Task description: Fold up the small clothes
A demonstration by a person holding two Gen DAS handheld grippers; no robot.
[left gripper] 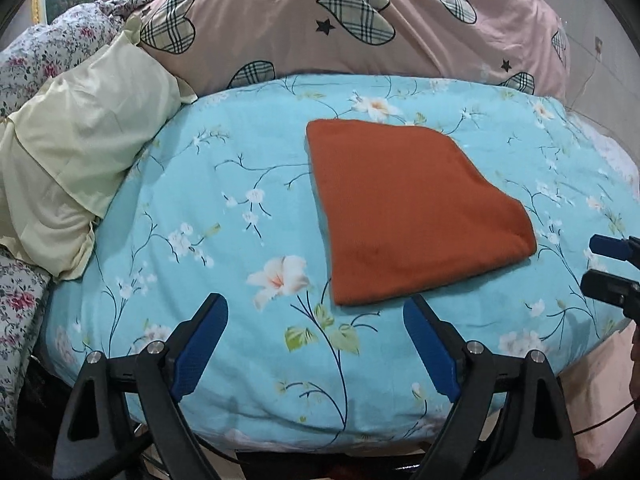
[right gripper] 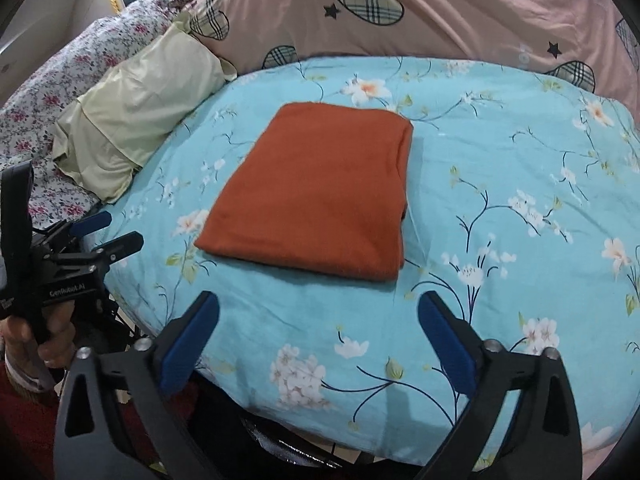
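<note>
My left claw (left gripper: 316, 320) stands wide apart with nothing between its blue ribbed pads (left gripper: 200, 344), hanging over the near edge of the pale blue flowered quilt (left gripper: 224, 184). My right claw (right gripper: 318, 320) is spread just as wide and holds nothing either; through the left camera its tips show at the far right, just beside the cloth's near right corner.

Ahead of both lies the rust-orange folded fleece cloth (left gripper: 404, 208), flat on the quilt, touching neither claw. From the left claw it sits forward and to the right, its near edge just beyond my right-hand pad. From the right claw it sits forward and a little left. The right claw seems the nearer.

Its long axis runs away from me, leaning left in the left view and right in the right view. The stacked layers show along its right edge and near right corner.

I judge the fold finished, or one more halving across the long axis remains.
</note>
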